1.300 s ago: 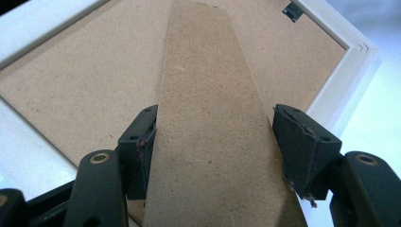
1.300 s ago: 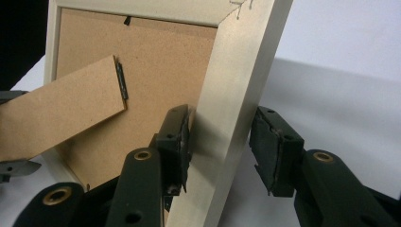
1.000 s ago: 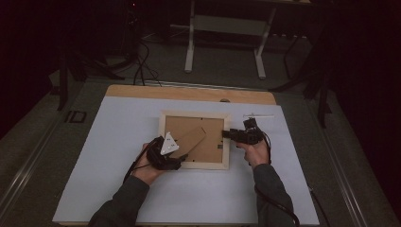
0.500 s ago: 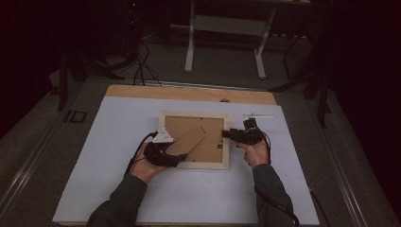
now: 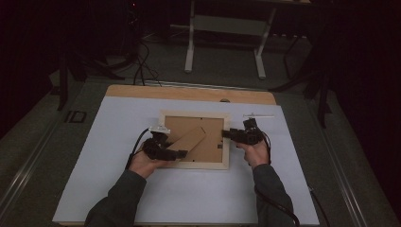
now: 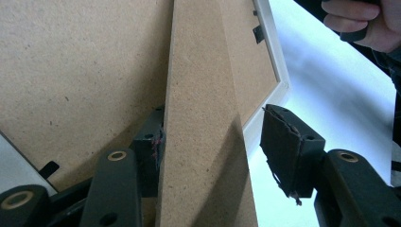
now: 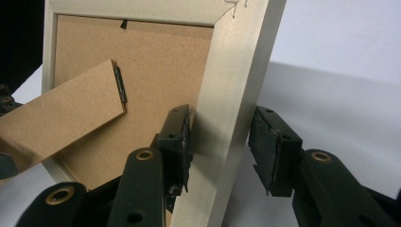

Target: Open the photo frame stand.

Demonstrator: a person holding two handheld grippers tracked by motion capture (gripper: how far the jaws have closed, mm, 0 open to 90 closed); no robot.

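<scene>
Lying face down on the one white mat (image 5: pixel 108 165) that covers the table is a single picture frame (image 5: pixel 195 141), pale wood around a brown fibreboard back, near the middle of the mat with both grippers at its sides. From the left comes the left gripper (image 5: pixel 166 152), held in the person's left hand (image 5: pixel 144 163) at the frame's lower left corner. Its jaws have just been closing, and between them stands the one easel stand (image 6: pixel 201 142), a tapering brown board hinged to the frame's back. In the left gripper view the left pad touches the stand's edge while the right pad stands clear of it, so the jaws are apart and not yet clamped. Three small black turn clips (image 6: pixel 257 33) can be counted along the back's edges across the two gripper views. In the middle, the stand slants across the backing, its narrow end fixed by one dark hinge (image 7: pixel 120 85). To the right, the right gripper (image 5: pixel 229 135) sits in the right hand (image 5: pixel 255 151) at the frame's right rail. In the right gripper view the rail (image 7: pixel 227 109) runs between the jaws; the left pad rests on its inner edge and the right pad stands off the outer edge. No brand, label or writing can be read anywhere.
</scene>
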